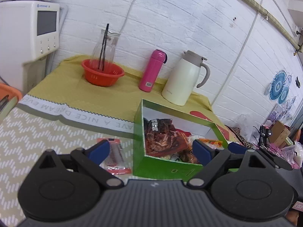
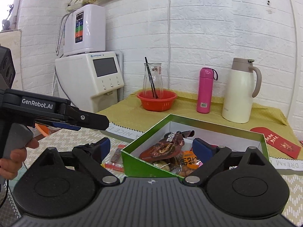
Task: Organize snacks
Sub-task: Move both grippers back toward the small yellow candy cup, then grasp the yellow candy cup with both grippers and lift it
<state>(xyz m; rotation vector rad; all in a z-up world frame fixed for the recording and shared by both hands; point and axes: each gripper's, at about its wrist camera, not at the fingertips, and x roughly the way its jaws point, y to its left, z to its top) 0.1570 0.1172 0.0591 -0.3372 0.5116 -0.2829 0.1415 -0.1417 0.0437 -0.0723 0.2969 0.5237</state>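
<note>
A green box [image 1: 157,167] [image 2: 136,162] with a white inside stands on the table and holds several snack packets, a dark brown one [image 1: 162,140] [image 2: 166,147] on top and an orange one [image 2: 189,161] below. A red-edged clear snack packet [image 1: 115,157] [image 2: 115,157] lies on the mat left of the box. My left gripper [image 1: 151,149] is open and empty, hovering over the box's near-left corner. My right gripper [image 2: 151,147] is open and empty above the box. The left gripper also shows from the side at the left of the right wrist view [image 2: 56,113].
At the back on the yellow cloth stand an orange bowl [image 2: 157,100] holding a glass carafe, a pink bottle [image 2: 204,90] and a white thermos jug [image 2: 240,92]. A white water machine [image 2: 90,79] is at the back left. A red envelope [image 2: 274,141] lies right of the box.
</note>
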